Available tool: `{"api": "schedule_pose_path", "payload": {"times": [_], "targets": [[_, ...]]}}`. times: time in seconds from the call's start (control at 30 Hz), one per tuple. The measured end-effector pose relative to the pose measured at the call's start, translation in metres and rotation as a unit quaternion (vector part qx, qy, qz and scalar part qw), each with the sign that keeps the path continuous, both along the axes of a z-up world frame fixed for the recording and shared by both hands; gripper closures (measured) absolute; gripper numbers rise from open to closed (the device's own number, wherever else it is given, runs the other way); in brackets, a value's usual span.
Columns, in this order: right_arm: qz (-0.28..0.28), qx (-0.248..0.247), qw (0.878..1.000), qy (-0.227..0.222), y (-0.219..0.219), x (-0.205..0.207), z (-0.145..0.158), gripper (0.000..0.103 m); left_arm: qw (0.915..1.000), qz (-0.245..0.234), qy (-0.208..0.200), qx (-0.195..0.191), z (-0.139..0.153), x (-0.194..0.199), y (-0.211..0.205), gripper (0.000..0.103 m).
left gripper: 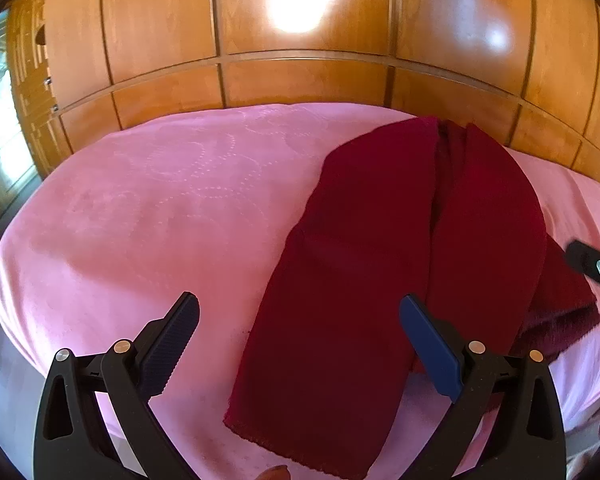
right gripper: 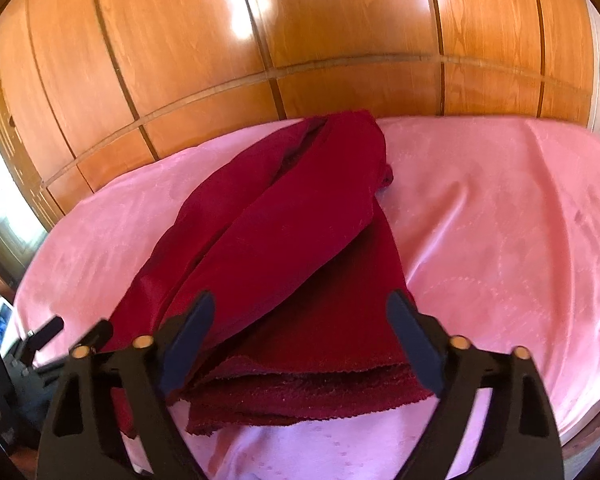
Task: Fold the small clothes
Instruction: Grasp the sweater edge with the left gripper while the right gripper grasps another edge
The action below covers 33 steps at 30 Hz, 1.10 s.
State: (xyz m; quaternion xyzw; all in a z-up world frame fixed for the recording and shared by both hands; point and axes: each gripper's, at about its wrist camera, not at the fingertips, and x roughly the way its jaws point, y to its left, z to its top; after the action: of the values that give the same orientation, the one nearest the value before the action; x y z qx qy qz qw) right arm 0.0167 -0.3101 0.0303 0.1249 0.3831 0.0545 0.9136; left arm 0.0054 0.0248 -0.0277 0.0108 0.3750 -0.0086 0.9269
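Observation:
A dark red knitted garment [left gripper: 380,248] lies on the pink bedspread [left gripper: 160,200], both long sides folded in toward its middle. My left gripper [left gripper: 300,312] hovers open above its near left part, with only cloth lying flat below the jaws. In the right wrist view the same garment [right gripper: 284,240] lies with its layered hem toward me. My right gripper [right gripper: 300,312] stands open over that hem, the fingers apart on either side of the cloth and not pinching it. A tip of the right gripper [left gripper: 592,268] shows at the left view's right edge.
A glossy wooden wardrobe [left gripper: 300,40] runs behind the bed. The pink bedspread [right gripper: 500,220] spreads bare to the right of the garment, and the bed's near edge drops off below. The left gripper's fingers [right gripper: 44,332] show at the lower left of the right view.

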Motion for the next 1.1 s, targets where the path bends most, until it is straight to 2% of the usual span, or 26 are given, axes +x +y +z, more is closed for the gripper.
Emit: {"api": "schedule_pose_path", "payload": {"times": [0.1,0.13,0.2,0.23,0.27,0.37,0.4,0.47,0.53,0.57,0.6,0.63,0.7,0.83,0.93,1.1], "targets": [[0.002,0.038,0.999,0.025,-0.005,0.014,-0.01,0.028,0.9999,-0.013,0.004,0.004,-0.005,-0.006,0.005,0.004],[0.008,0.061,0.997,0.043,-0.006,0.023,-0.017,0.036,0.9999,-0.014,0.006,0.007,-0.006,-0.007,0.006,0.004],[0.022,0.085,0.994,0.065,-0.002,0.038,-0.027,0.04,0.9995,-0.026,0.016,0.007,-0.012,-0.011,0.009,0.004],[0.028,0.096,0.992,0.074,0.0,0.044,-0.031,0.046,0.9992,-0.03,0.023,0.009,-0.017,-0.013,0.011,0.004],[0.035,0.104,0.991,0.079,0.003,0.049,-0.034,0.061,0.9991,-0.03,0.027,0.011,-0.021,-0.014,0.012,0.004],[0.048,0.095,0.992,0.069,0.01,0.059,-0.029,0.094,0.9982,-0.036,0.046,0.013,-0.036,-0.016,0.015,0.012],[0.054,0.088,0.993,0.058,0.009,0.06,-0.022,0.094,0.9976,-0.039,0.056,0.011,-0.042,-0.015,0.016,0.024],[0.066,0.059,0.996,0.031,0.004,0.056,-0.007,0.096,0.9964,-0.045,0.072,-0.006,-0.052,-0.012,0.018,0.034],[0.065,0.026,0.998,0.002,-0.011,0.05,0.011,0.096,0.9964,-0.052,0.064,-0.019,-0.049,-0.013,0.02,0.049],[0.057,0.014,0.998,-0.008,-0.023,0.048,0.019,0.096,0.9958,-0.058,0.067,-0.024,-0.048,-0.012,0.021,0.059],[0.048,0.008,0.999,-0.016,-0.035,0.046,0.025,0.096,0.995,-0.062,0.069,-0.034,-0.045,-0.011,0.023,0.078],[0.024,-0.001,0.999,-0.029,-0.058,0.045,0.036,0.096,0.9935,-0.069,0.075,-0.051,-0.043,-0.009,0.027,0.088],[-0.017,-0.015,0.999,-0.045,-0.091,0.043,0.049,0.096,0.9912,-0.077,0.081,-0.071,-0.039,-0.006,0.032,0.093],[-0.118,-0.083,0.988,-0.057,-0.173,0.055,0.064,0.097,0.9927,-0.077,0.053,-0.077,-0.015,0.001,0.039,0.093],[-0.169,-0.135,0.976,-0.028,-0.223,0.083,0.054,0.097,0.9961,-0.056,0.028,-0.062,0.004,0.019,0.049,0.094],[-0.212,-0.173,0.962,0.026,-0.278,0.125,0.024,0.097,0.9975,0.026,-0.01,-0.064,0.038,0.075,0.096,0.094]]}}
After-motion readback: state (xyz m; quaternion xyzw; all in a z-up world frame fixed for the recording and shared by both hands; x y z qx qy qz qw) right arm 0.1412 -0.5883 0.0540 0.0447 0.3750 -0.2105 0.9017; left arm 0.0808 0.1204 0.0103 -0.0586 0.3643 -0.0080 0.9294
